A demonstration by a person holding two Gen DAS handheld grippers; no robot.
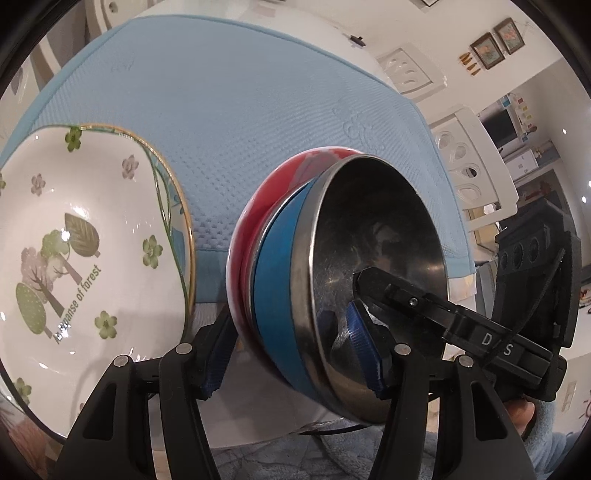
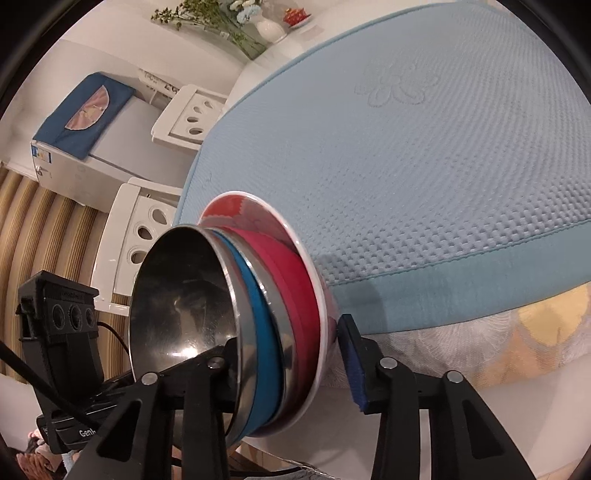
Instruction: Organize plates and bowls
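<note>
A stack of nested bowls is held tilted on its side above the near edge of a light blue mat (image 1: 221, 110) (image 2: 424, 166). A steel bowl (image 1: 376, 236) (image 2: 181, 295) with a blue band lies innermost, and a red bowl with a white rim (image 1: 258, 206) (image 2: 295, 273) outermost. My left gripper (image 1: 290, 332) is shut on the stack, one pad inside the steel bowl and one on the red bowl's outside. My right gripper (image 2: 288, 339) clamps the same stack from the other side, and its finger (image 1: 388, 291) shows inside the steel bowl. A white floral plate (image 1: 92, 240) lies at the left.
White chairs with teardrop cut-outs (image 1: 469, 166) (image 2: 147, 236) stand beside the table. A grey fridge with a dark blue cover (image 2: 92, 129) is at the far left, and a vase of flowers (image 2: 269, 27) stands behind the mat. A light blue sleeve (image 1: 546, 435) shows at the lower right.
</note>
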